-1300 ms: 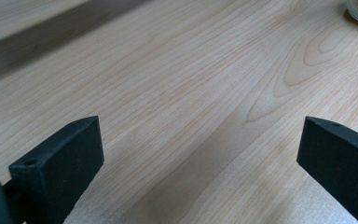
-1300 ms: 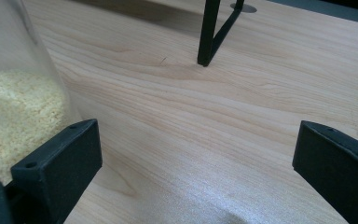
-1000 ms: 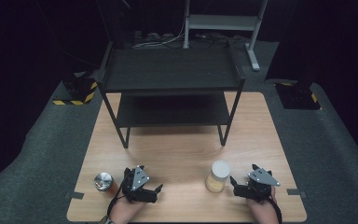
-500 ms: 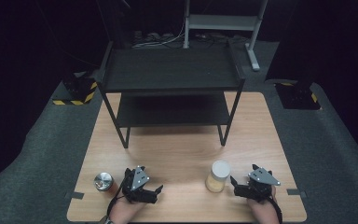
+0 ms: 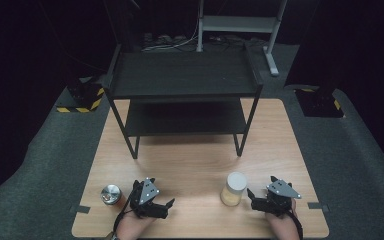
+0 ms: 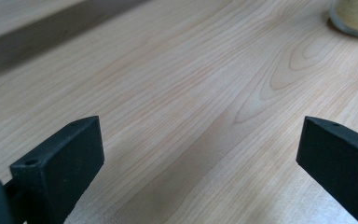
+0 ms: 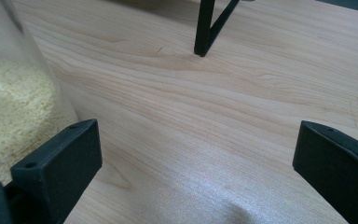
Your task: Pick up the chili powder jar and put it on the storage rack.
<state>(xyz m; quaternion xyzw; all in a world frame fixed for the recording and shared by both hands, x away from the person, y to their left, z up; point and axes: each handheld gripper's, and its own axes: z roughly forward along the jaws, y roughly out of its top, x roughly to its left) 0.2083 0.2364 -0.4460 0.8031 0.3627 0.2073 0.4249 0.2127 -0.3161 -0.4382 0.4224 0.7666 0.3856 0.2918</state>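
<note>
**Both Grippers at Rest Beside the Jar: No Change in Position**

The wooden table (image 5: 200, 165) carries a black two-tier shelf rack (image 5: 182, 95) at its far half. All places below are given relative to the jar (image 5: 234, 188), a clear container with a white lid and pale granular contents, standing upright near the table's front edge.

The right gripper (image 5: 256, 196) sits just beside the jar, on its right, jaws spread wide and holding nothing; in the right gripper view the jar wall (image 7: 14, 93) lies outside the left jaw. The left gripper (image 5: 166, 206) rests well to the jar's left, jaws likewise spread and empty. A small metal-lidded tin (image 5: 111, 193) stands farther left.

Compared with the previous second, neither gripper nor jar has shifted. Judgement: the approach has not begun; the jar remains ungrasped.
</note>
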